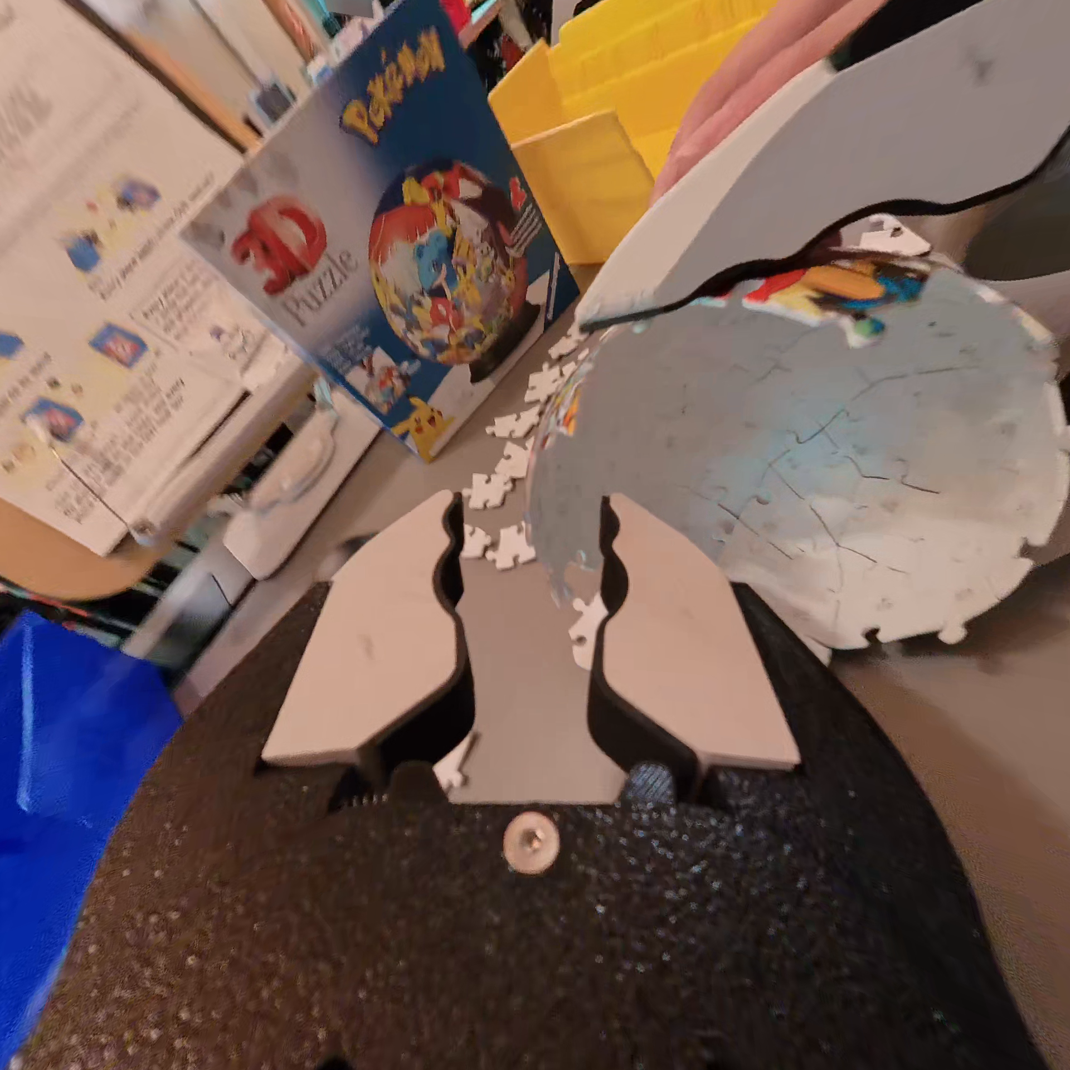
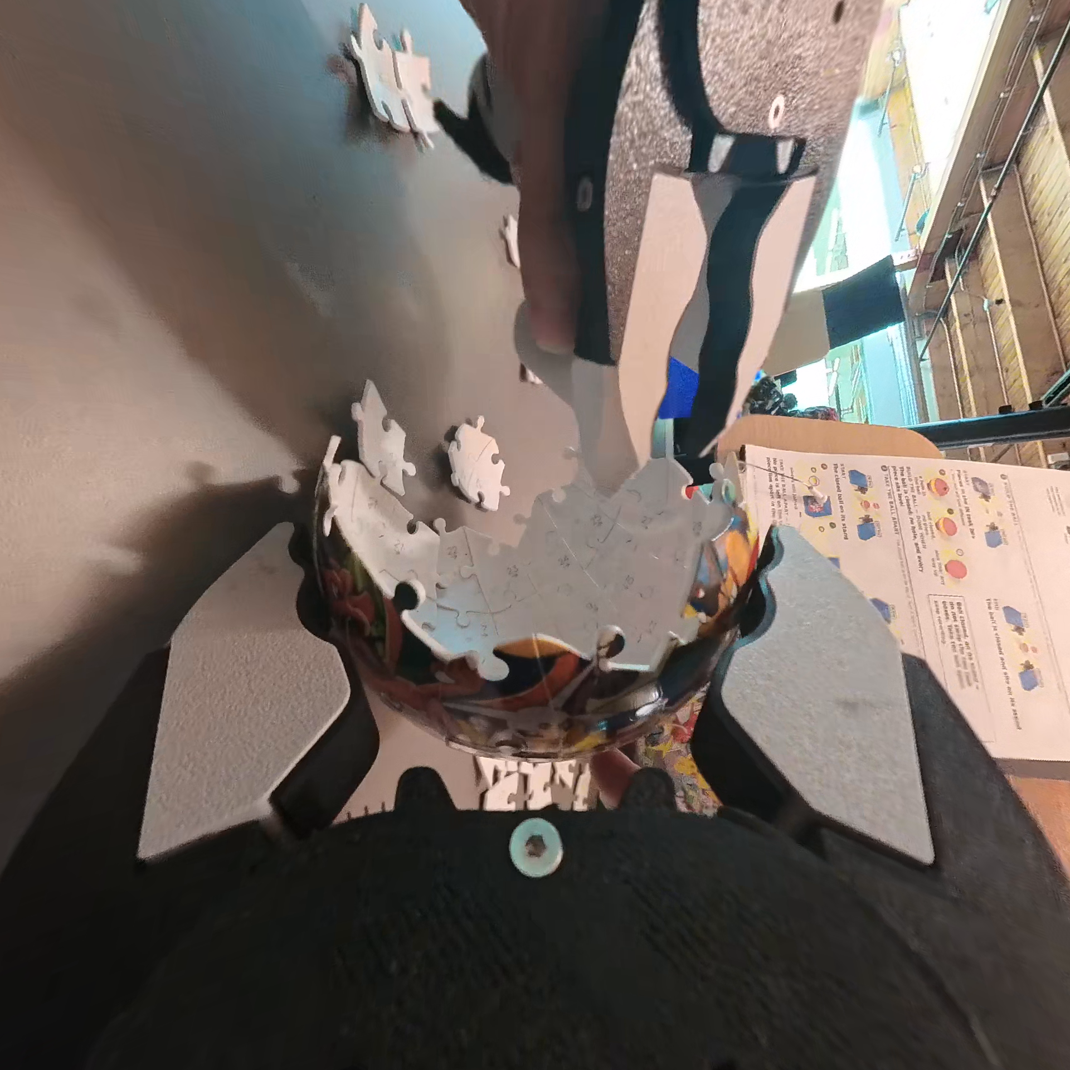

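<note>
A half-built puzzle ball shell (image 2: 550, 579), white inside and colourfully printed outside, sits between the fingers of my right gripper (image 2: 535, 579), which is shut on its sides. In the left wrist view the shell (image 1: 839, 463) lies open toward the camera, with a white finger (image 1: 810, 162) of the right gripper across its top. My left gripper (image 1: 530, 521) is open, with the shell's near rim between its fingertips. It also shows in the right wrist view (image 2: 677, 446), coming down onto the shell's far rim, held by a hand (image 2: 550, 278).
Loose white puzzle pieces (image 1: 504, 463) lie on the grey table, with more beyond the shell (image 2: 475, 469) and farther off (image 2: 394, 87). A puzzle box (image 1: 405, 260) stands behind them. An instruction sheet (image 2: 926, 579), yellow bins (image 1: 579, 145) and a blue bin (image 1: 58, 752) stand around.
</note>
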Tool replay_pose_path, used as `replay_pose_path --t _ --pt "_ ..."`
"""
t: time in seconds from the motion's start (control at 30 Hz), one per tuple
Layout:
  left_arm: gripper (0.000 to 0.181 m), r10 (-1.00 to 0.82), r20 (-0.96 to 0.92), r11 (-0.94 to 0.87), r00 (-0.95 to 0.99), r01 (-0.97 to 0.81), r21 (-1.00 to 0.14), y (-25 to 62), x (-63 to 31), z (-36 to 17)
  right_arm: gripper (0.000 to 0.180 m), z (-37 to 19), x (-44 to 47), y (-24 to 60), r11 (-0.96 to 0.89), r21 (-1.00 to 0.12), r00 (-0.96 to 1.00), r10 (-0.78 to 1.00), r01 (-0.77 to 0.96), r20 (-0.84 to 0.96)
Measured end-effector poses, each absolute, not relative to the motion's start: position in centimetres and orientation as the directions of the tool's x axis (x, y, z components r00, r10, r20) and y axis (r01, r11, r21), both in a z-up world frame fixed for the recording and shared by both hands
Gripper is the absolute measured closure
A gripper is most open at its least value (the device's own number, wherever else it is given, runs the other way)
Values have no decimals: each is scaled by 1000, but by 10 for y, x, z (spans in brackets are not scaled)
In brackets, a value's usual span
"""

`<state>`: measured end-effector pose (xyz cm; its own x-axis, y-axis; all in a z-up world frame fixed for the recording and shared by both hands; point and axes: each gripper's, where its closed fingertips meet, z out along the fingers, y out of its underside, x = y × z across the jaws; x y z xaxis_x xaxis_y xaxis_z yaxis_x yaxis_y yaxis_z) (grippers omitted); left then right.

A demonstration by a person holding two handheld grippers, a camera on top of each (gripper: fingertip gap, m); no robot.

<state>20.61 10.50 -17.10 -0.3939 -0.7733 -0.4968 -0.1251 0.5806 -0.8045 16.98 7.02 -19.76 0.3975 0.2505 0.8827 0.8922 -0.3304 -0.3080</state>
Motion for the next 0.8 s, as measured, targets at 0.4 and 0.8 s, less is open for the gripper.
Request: replay_pose_path --t 0.4,0.8 --pt "177 -582 -712 743 -393 99 -662 88 224 -161 40 -199 171 63 -357 -370 467 238 858 852" --pt "177 -395 -884 795 -249 390 -465 65 216 -151 58 -171 146 21 -246 -688 726 332 683 602"
